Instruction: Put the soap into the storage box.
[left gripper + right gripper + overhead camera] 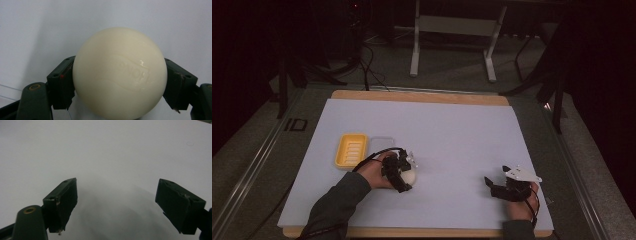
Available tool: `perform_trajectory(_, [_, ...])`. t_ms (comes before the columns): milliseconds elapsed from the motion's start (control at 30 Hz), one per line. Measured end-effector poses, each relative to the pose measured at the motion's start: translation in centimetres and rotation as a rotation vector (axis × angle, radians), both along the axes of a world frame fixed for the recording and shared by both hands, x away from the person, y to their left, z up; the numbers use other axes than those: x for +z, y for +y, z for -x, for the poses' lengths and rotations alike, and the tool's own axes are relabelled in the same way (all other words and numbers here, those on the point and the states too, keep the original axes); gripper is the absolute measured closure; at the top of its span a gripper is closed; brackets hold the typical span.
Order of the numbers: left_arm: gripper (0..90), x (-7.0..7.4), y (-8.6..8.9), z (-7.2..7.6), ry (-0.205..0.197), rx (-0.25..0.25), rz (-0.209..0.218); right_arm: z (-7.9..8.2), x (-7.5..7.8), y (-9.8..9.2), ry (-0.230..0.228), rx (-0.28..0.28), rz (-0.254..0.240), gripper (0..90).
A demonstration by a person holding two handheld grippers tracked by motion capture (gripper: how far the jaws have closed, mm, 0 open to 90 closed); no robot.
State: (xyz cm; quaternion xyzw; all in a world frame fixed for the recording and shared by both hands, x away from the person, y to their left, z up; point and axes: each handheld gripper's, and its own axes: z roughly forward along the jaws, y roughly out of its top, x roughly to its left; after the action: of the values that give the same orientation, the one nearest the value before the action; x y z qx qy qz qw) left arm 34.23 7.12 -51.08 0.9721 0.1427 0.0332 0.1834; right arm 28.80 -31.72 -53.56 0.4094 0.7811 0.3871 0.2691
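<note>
1. A yellow soap dish [351,149] sits toward the left edge of the white mat [452,130], with a clear lid [381,145] touching its right side.
2. The left gripper [404,175] is just right of the dish, near the mat's front edge. Its jaws have clamped on the cream soap bar [120,72], one pad on each side, the bar's long axis rising away from the mat.
3. The dish lies to the left of the held soap, near it, so the left hand is the nearer one for a placement there, I judge.
4. The right gripper [499,186] rests by the front right corner, jaws wide apart with nothing between them.
5. A wooden table [422,95] carries the mat; the room behind is dark.
</note>
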Motion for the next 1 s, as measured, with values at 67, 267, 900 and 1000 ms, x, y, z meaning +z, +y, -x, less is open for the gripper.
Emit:
perform_trajectory(67, [23.5, 0.06, -0.05, 0.13, 0.001, -0.005, -0.012, 0.0, 0.0, 0.0, 0.0, 0.0, 0.0, 17.8])
perform_trajectory(267, [23.6, 0.19, 0.21, 0.62, 0.01, -0.018, -0.042, 0.0, 0.0, 0.0, 0.001, 0.0, 0.001, 17.8])
perform_trajectory(900, [22.9, 0.42, 0.17, 0.61, 0.044, -0.057, -0.133, -0.02, -0.01, 0.08, 0.007, -0.002, 0.004, 17.8])
perform_trajectory(1000, [23.3, 0.49, 0.01, 0.57, 0.045, -0.062, -0.147, -0.02, -0.01, 0.07, 0.007, -0.002, 0.004, 17.8])
